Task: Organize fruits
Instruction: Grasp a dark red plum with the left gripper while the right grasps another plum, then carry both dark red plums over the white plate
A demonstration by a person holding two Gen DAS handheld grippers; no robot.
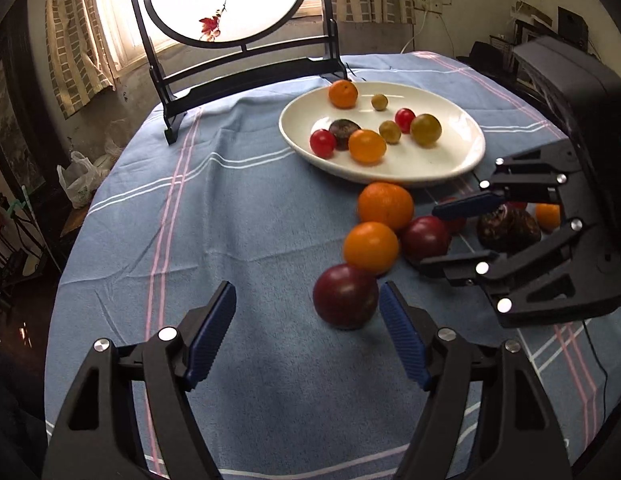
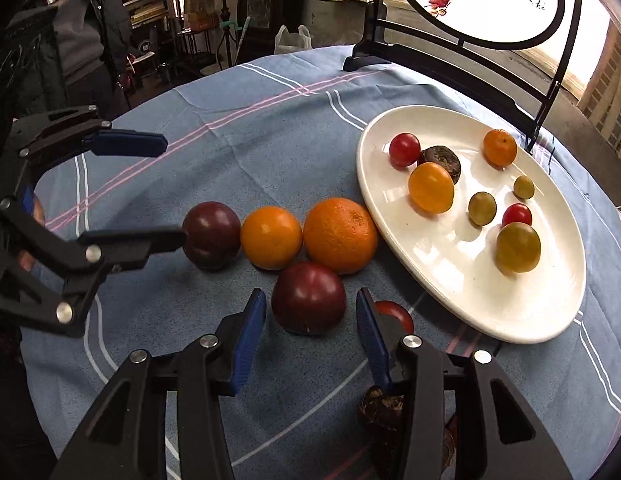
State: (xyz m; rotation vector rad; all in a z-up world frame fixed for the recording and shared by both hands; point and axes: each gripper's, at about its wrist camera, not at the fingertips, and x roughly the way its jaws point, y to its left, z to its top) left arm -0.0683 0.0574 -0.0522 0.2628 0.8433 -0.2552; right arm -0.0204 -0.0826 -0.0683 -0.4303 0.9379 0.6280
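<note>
A white oval plate [image 1: 450, 164] [image 2: 510, 312] holds several small fruits: cherry tomatoes, green ones, small oranges and a dark one. On the blue cloth beside it lie a big orange [image 1: 385, 205] [image 2: 339, 235], a smaller orange [image 1: 370, 247] [image 2: 271, 237] and two dark red plums. My left gripper [image 1: 306, 300] [image 2: 170, 188] is open; one plum [image 1: 345, 296] [image 2: 211, 235] lies just off its right finger. My right gripper [image 2: 310, 304] [image 1: 442, 236] is open around the other plum [image 2: 308, 298] [image 1: 426, 239], apart from it.
A round painted screen on a black stand [image 1: 238, 76] [image 2: 490, 64] stands behind the plate. A red tomato [image 2: 396, 314] and a dark fruit [image 2: 382, 404] [image 1: 508, 228] lie by the right gripper. A person [image 2: 70, 40] stands at the far left of the table.
</note>
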